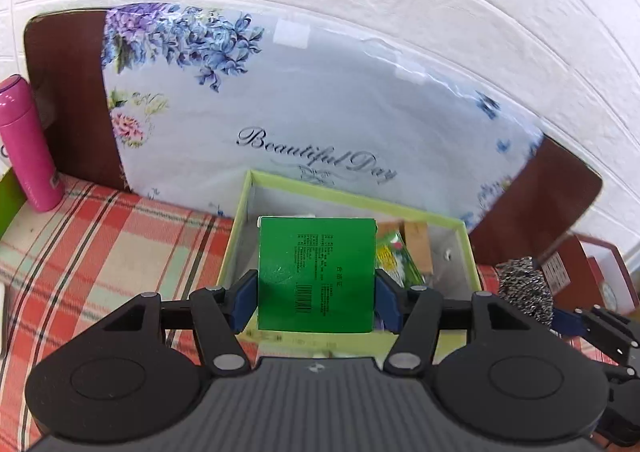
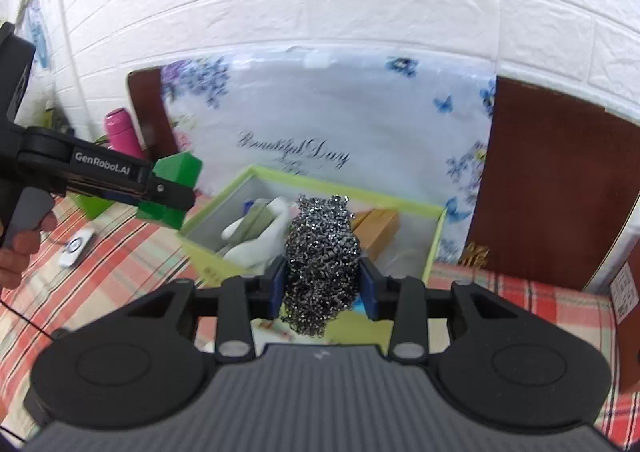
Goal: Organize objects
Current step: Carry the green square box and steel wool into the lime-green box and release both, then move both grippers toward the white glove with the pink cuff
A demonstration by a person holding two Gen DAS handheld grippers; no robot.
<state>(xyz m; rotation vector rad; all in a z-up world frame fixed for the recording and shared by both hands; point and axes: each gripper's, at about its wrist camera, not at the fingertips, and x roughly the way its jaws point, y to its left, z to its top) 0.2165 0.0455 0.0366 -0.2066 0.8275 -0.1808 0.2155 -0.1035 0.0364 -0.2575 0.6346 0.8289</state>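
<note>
My left gripper point(image 1: 316, 292) is shut on a green box point(image 1: 316, 272) with a barcode and holds it over the near edge of an open light-green storage box point(image 1: 352, 198). The same gripper and green box point(image 2: 178, 172) show at the left of the right wrist view. My right gripper point(image 2: 323, 286) is shut on a steel-wool scourer point(image 2: 322, 252), above the storage box's near rim point(image 2: 352, 196). The scourer also shows at the right of the left wrist view point(image 1: 524, 288). The box holds a brown carton point(image 2: 378, 226), a white item point(image 2: 260, 240) and a yellow-green packet point(image 1: 394, 256).
The storage box sits on a red plaid cloth point(image 1: 104, 236). A floral pillow point(image 1: 304, 112) leans on a brown headboard point(image 2: 548, 180) and white brick wall. A pink bottle point(image 1: 28, 144) stands at the left. A white remote-like item point(image 2: 76, 248) lies on the cloth. A red box point(image 1: 592, 272) is at the right.
</note>
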